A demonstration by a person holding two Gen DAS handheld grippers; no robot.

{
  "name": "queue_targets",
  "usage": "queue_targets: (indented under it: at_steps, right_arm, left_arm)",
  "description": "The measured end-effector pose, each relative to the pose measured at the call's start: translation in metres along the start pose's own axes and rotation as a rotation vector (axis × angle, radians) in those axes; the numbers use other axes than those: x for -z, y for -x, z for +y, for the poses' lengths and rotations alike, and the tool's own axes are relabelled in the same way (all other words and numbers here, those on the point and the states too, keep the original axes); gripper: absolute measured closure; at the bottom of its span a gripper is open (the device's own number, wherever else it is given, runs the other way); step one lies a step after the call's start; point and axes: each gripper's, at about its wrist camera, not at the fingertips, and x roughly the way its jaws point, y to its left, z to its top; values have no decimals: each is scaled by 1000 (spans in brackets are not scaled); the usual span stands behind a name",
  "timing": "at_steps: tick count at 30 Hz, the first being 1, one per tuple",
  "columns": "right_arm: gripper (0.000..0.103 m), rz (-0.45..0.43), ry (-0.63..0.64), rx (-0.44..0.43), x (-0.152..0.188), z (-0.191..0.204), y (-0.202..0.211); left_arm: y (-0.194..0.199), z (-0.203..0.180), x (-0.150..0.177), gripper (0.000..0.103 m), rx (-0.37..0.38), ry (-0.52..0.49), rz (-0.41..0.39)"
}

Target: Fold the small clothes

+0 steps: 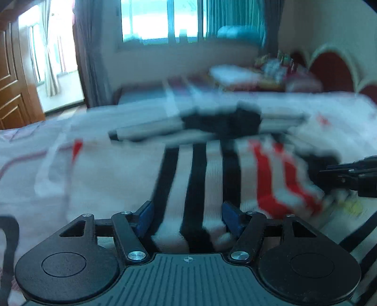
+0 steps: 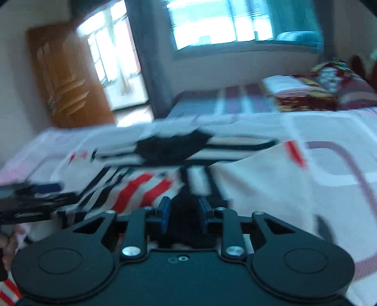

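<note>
Striped garment (image 1: 202, 179) fills the left gripper (image 1: 187, 217); right gripper (image 2: 183, 215) apparently pinches its black part.

- pretty clearly a bedroom at home
- big bed (image 2: 329, 164) with patterned sheet
- curtained window (image 1: 165, 21)
- wooden door (image 2: 68, 77)
- folded blankets (image 2: 301, 94) stacked by the wall

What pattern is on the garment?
White with black and red stripes; clearest in the left wrist view.
</note>
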Motion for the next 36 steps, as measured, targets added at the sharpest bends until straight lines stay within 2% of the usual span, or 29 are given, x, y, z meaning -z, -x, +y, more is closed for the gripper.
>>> queue_targets:
  at_steps: [1, 3, 5, 7, 8, 9, 10, 13, 15, 17, 19, 22, 29, 36]
  right_arm:
    - [79, 49, 11, 16, 6, 2, -10]
    - [79, 22, 34, 25, 13, 0, -10]
    - [77, 25, 15, 31, 7, 0, -1]
    - [74, -39, 5, 12, 5, 0, 10]
    - [74, -15, 5, 31, 6, -1, 4]
    - [74, 55, 13, 61, 9, -2, -8]
    - [73, 30, 50, 68, 13, 1, -11]
    - [72, 66, 66, 89, 7, 8, -10]
    - [72, 41, 32, 74, 7, 5, 6]
    - [71, 9, 26, 100, 11, 5, 24]
    - [71, 2, 0, 107, 18, 3, 41]
    - [70, -6, 2, 110, 28, 5, 70]
    - [59, -24, -29, 155, 56, -8, 131]
    - [57, -26, -143, 171, 94, -31, 182]
  left_arm:
    - [0, 1, 3, 32, -8, -3, -10]
    - [6, 11, -2, 32, -5, 37, 6]
    - [20, 13, 0, 32, -21, 12, -43]
    - [12, 12, 5, 31, -27, -7, 5]
    - [11, 12, 8, 29, -32, 1, -10]
    - [10, 13, 9, 24, -45, 6, -9]
    - [9, 13, 6, 22, -55, 8, 0]
    - [17, 8, 1, 21, -81, -17, 8]
    - [32, 5, 2, 20, -76, -32, -7]
    - [47, 3, 7, 19, -77, -41, -12]
    - [66, 2, 14, 15, -64, -36, -22]
    - [94, 3, 29, 15, -58, -32, -32]
    - [143, 11, 63, 15, -76, -35, -29]
    - [184, 27, 108, 15, -18, 49, 14]
